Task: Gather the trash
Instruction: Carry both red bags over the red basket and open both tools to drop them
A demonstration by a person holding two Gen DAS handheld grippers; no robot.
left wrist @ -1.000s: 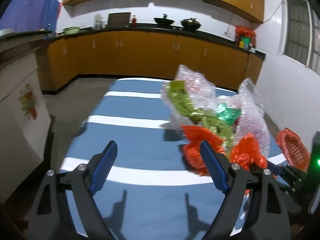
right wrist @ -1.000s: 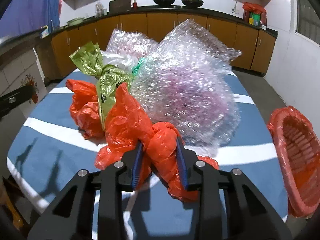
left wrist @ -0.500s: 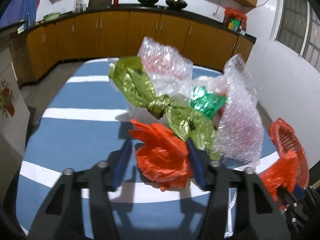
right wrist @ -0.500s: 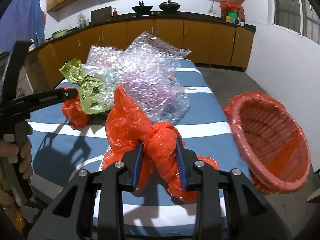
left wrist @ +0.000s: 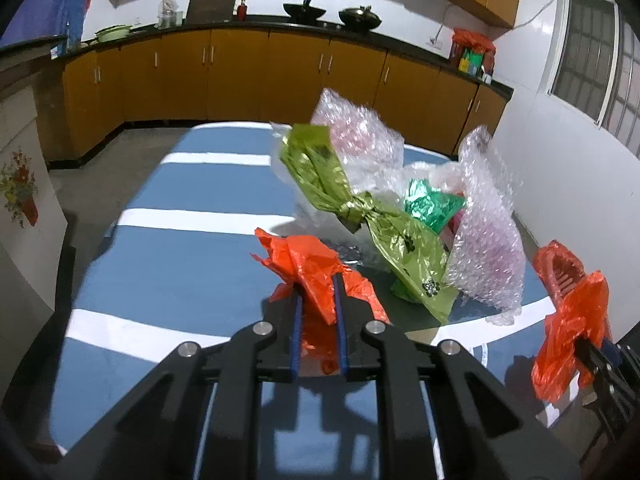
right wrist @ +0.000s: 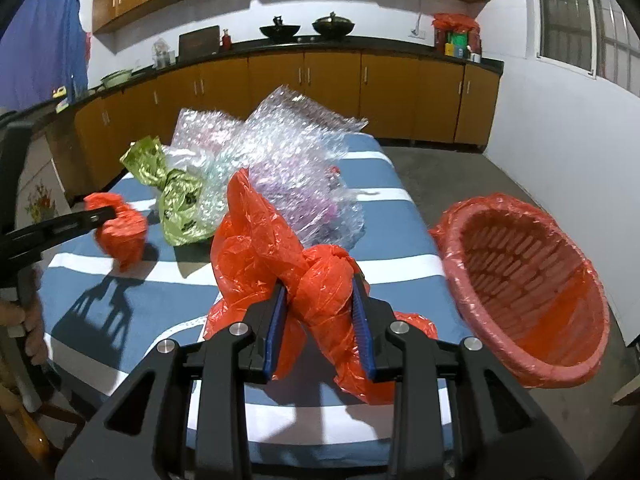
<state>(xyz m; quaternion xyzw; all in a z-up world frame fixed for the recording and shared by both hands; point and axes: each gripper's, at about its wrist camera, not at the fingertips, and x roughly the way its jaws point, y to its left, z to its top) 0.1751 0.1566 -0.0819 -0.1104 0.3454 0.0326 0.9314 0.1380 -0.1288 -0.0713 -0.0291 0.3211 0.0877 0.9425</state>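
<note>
Two crumpled orange plastic bags are being carried: the smaller orange plastic bag (left wrist: 316, 276) is sitting clamped in the left gripper (left wrist: 317, 308) above the blue striped table (left wrist: 180, 264), the knotted orange plastic bag (right wrist: 304, 280) clamped in the right gripper (right wrist: 319, 320) beside the red-lined round basket (right wrist: 524, 280), which is looking empty. Green foil wrap (left wrist: 372, 224) and bubble wrap (right wrist: 288, 160) are waiting. A second ago the left jaws were standing wide, empty.

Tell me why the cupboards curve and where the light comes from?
Both wrist views are fisheye, so the cabinets bow and dark rims fill the corners. Right wrist view: the left gripper and its orange bag throw a crisp shadow on the striped tablecloth, suggesting a strong overhead lamp; the basket looks slightly smeared.
</note>
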